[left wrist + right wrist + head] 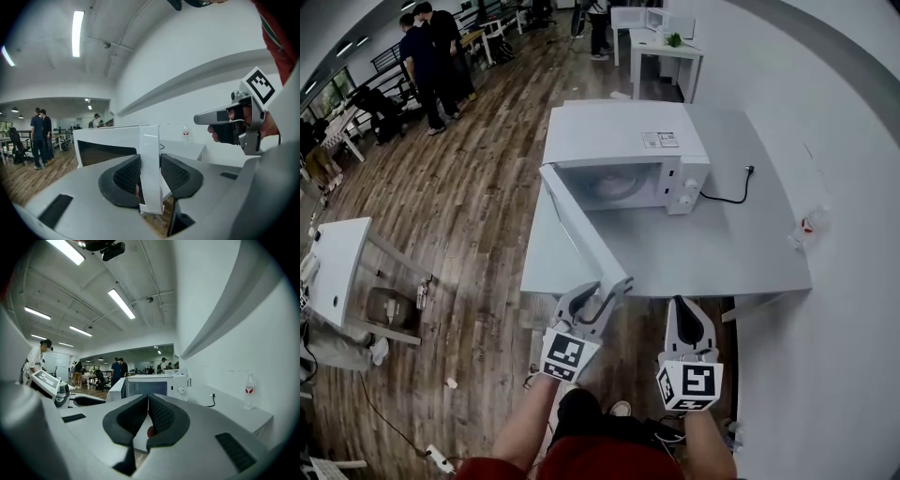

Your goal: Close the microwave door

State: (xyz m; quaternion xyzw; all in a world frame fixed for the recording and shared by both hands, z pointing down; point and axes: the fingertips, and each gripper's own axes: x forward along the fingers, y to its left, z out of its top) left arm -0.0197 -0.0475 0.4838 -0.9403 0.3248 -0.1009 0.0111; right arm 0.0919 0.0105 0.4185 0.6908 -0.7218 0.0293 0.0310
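Note:
A white microwave (623, 155) stands on a grey table (722, 258), and its door (581, 225) is swung wide open towards me. At the table's near edge my left gripper (602, 292) straddles the door's free end. In the left gripper view that white door edge (150, 154) stands upright between the two pads, which both touch it. My right gripper (687, 309) hovers just right of it at the table's front edge, apart from the door. In the right gripper view its jaws (148, 416) are pressed together with nothing held, and the microwave (150, 386) lies straight ahead.
A black power cable (731, 192) runs right of the microwave, and a clear bottle (804, 228) stands near the table's right edge by the white wall. A small white table (337, 272) is at the left. Several people (427, 56) stand far back on the wooden floor.

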